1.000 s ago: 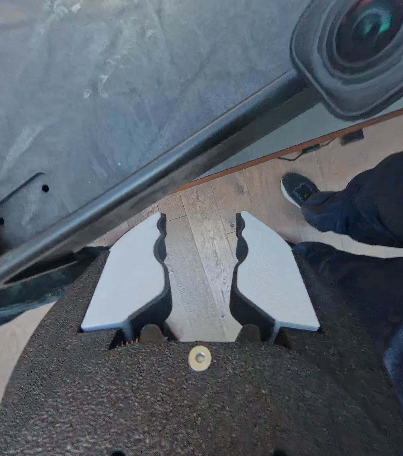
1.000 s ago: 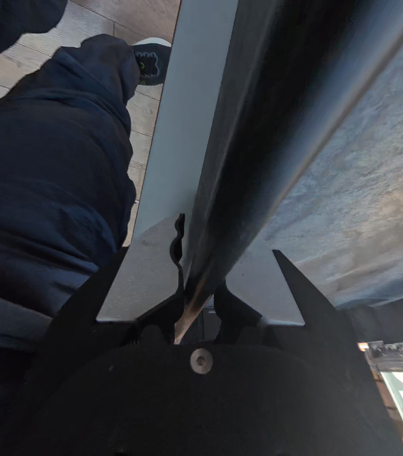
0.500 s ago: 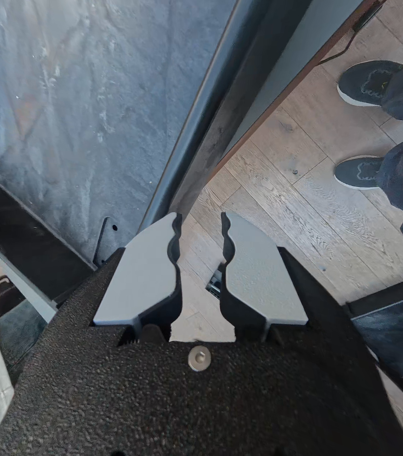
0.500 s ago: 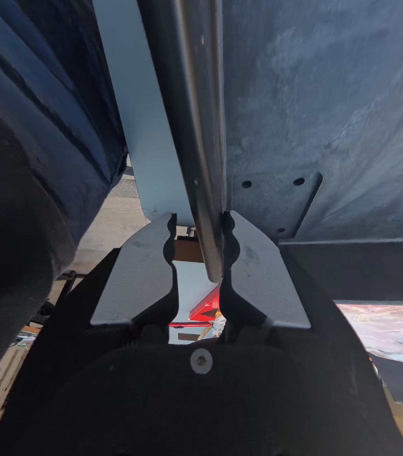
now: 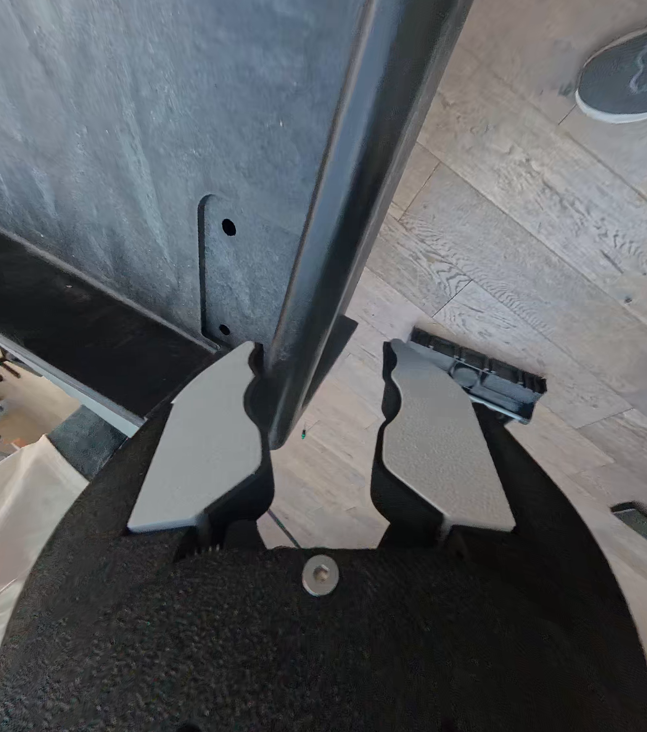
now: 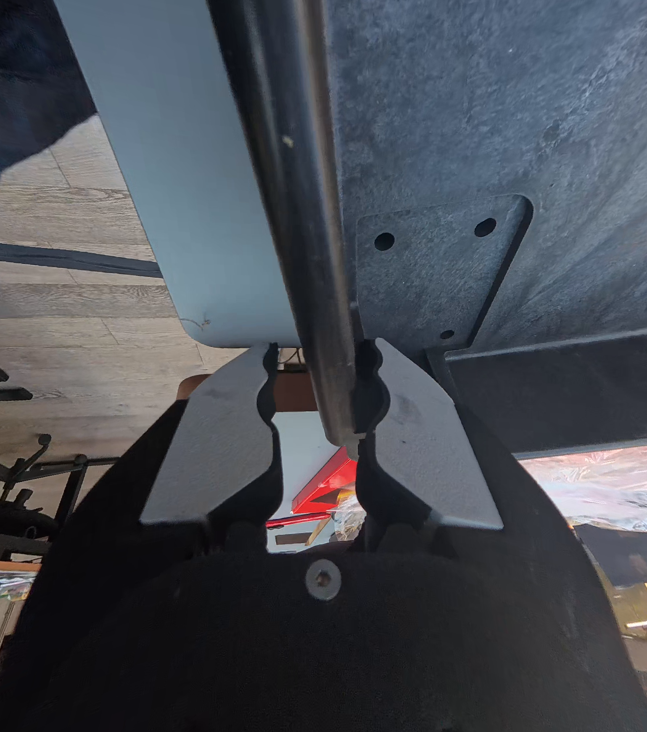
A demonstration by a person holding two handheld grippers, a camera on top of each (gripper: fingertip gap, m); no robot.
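A dark metal bar (image 5: pixel 337 198) runs along the edge of a rough grey slab (image 5: pixel 116 138). My left gripper (image 5: pixel 322 344) is open. The bar's end lies between its fingers, against the left finger (image 5: pixel 203 443) and apart from the right finger (image 5: pixel 437 447). In the right wrist view the same kind of bar (image 6: pixel 306 198) ends between the fingers of my right gripper (image 6: pixel 322 344). That gripper is open too. The bar rests against its right finger (image 6: pixel 421 435), with a gap to the left finger (image 6: pixel 219 439). A grey mounting plate with holes (image 6: pixel 433 273) sits on the slab beside the bar.
Wood plank floor (image 5: pixel 512 245) lies below. A person's dark shoe (image 5: pixel 639 75) is at the upper right. A black plastic part (image 5: pixel 484 380) lies on the floor by the right finger. A pale blue-grey panel (image 6: pixel 187 178) runs beside the bar. Red objects (image 6: pixel 326 483) and chair legs (image 6: pixel 16 467) lie beyond. One gripper's finger ends stand about 60 centimetres off the other's.
The left gripper has swung toward the bar and opened wider, so the bar's end now lies between its fingers. The right gripper slid along its bar to the end a second ago and now holds still.
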